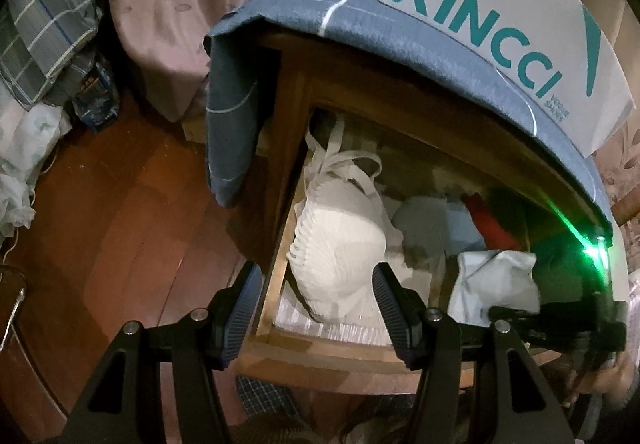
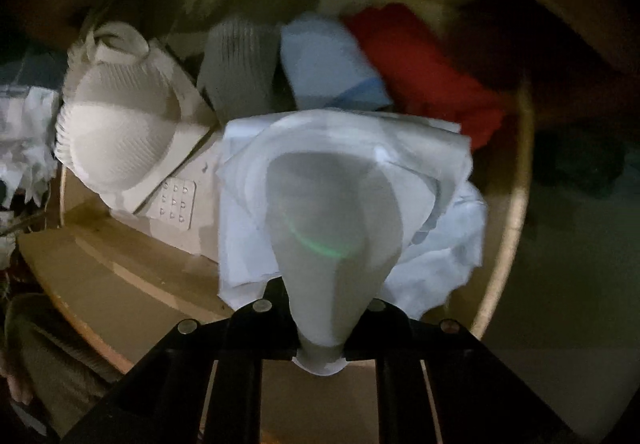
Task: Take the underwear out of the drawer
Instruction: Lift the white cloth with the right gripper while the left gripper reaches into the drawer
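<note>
Pinching a pale blue-white crumpled cotton underwear piece (image 2: 320, 203), the right gripper (image 2: 320, 348) has its jaws clamped tight on a bunched fold, pointing straight down so the cloth hangs free below it. The garment sits just above the open wooden drawer (image 1: 264, 308), not yet clear of it by my read; in the left view it shows as a pale wad (image 1: 494, 280) at the drawer's right side, with the right gripper's black body and green light beside it.

The left gripper (image 1: 316, 308) hovers with jaws partly apart, nothing between the pads; they straddle the drawer's left wall near the front, probably waiting or ready to steady it.

Left in the drawer: white ribbed padded bra (image 1: 340, 252), grey ribbed folded cloth (image 2: 240, 59), light blue folded cloth (image 2: 328, 59), red cloth (image 2: 420, 63). Blue fabric cover (image 1: 360, 23) drapes the cabinet top, white XINCCI shoe box (image 1: 500, 3) resting on it.
</note>
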Demonstrator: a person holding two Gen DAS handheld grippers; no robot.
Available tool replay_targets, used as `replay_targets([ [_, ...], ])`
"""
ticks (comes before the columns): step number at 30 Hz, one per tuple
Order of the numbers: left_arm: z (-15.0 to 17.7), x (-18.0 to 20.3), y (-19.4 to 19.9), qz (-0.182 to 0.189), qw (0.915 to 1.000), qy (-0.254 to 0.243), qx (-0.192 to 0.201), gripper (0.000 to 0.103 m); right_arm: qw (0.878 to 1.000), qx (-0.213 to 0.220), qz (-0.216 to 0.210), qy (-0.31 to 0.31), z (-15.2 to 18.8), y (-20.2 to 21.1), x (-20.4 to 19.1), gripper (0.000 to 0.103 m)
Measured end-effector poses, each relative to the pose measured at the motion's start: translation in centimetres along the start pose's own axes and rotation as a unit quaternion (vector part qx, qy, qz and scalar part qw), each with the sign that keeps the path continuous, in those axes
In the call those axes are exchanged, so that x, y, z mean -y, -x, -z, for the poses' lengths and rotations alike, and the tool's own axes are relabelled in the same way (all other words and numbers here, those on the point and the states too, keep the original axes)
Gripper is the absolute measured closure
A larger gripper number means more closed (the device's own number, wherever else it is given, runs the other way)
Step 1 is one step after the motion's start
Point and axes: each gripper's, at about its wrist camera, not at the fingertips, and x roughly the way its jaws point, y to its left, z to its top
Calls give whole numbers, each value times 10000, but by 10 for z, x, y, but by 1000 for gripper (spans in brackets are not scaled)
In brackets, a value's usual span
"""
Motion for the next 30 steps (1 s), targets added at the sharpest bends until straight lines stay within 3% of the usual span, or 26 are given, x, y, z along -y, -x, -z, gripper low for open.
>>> replay_targets([
  [6,1,9,-8,58,9993,-269,-265,43,9992,390,105,19,24,28,13,91],
  [13,-3,31,-27,-17,9941,-832,-700,43,9967,577,-479,-315,11,8,22,91],
  [17,-11,48,-52,75,9856,-1239,-1149,43,9954,650,-586,-378,16,13,30,91],
  [19,-14,55,-66,-72,9793,-1499,-1361,43,9948,673,-641,-428,15,10,29,91],
  [30,-16,76,-106,-437,9496,-2508,-1832,43,9942,624,-751,-456,12,5,27,91],
])
